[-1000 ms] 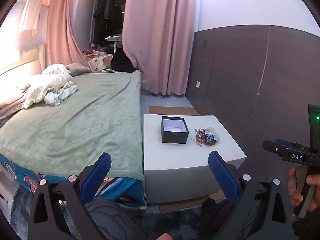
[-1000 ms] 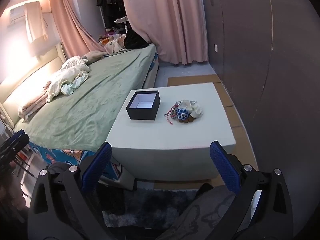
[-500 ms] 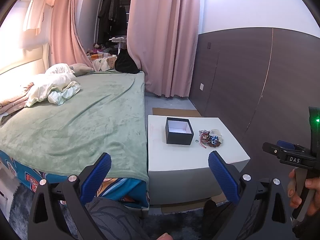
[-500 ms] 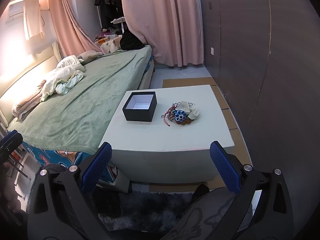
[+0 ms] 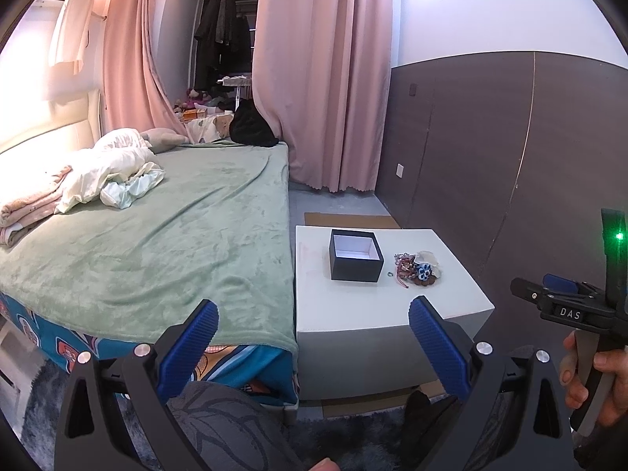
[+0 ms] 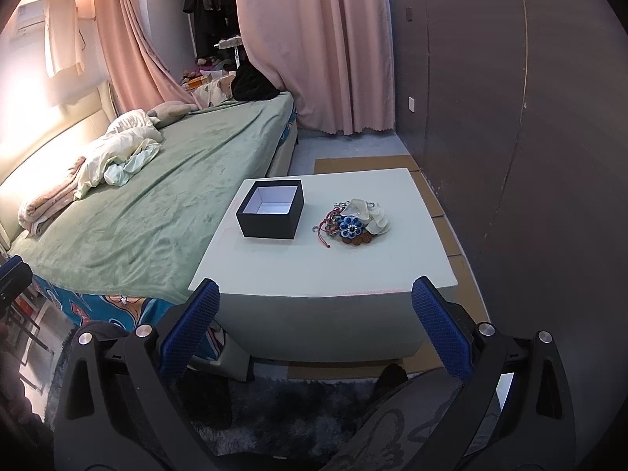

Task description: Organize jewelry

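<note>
Jewelry pile [image 6: 353, 223] mid-table, just right of open black box [image 6: 271, 209], not touching. Left gripper [image 5: 312, 335] and right gripper [image 6: 314, 316] both spread wide, empty, short of white table [image 6: 314, 274] near edge. Bare tabletop in front. Bed [image 6: 157, 204] flush left, dark wall panel [image 6: 530, 137] right.

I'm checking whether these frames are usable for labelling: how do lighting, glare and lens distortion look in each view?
Left wrist view: strong fisheye bending of the dark wall panels, blown-out glare over the headboard at far left, small pile of jewelry sharp but tiny. Right wrist view: the same glare at left, dark vignette corners, open black box with white lining and white table evenly lit and in focus.
</note>
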Available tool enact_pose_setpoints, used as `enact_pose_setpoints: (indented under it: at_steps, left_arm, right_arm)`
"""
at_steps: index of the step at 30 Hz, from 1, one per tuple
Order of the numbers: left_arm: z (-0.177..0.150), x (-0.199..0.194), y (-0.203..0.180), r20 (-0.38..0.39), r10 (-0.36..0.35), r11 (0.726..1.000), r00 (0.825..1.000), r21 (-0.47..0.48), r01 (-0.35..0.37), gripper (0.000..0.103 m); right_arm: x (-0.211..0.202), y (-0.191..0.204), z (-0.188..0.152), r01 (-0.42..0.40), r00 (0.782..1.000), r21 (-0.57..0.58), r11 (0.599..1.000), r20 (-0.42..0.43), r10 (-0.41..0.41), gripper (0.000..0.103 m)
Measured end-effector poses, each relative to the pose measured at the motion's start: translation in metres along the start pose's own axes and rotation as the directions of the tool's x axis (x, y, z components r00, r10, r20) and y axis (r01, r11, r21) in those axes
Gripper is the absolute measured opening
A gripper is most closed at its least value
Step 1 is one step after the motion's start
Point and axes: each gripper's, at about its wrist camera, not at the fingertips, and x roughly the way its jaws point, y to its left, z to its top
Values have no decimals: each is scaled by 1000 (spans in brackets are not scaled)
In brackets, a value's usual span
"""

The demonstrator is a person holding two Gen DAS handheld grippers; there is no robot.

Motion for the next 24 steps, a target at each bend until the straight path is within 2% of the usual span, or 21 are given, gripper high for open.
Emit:
enact_pose_setpoints:
  at_steps: [13, 24]
  left_arm:
    - [1, -8, -8, 17, -46, 999, 999, -1, 46, 95]
    - [0, -14, -17, 39, -53, 999, 998, 10, 53, 94]
  right_arm:
    - [-9, -2, -8, 4, 999, 1, 1000, 50, -4, 98]
    - [-15, -6, -8, 17, 998, 9, 1000, 66, -18, 98]
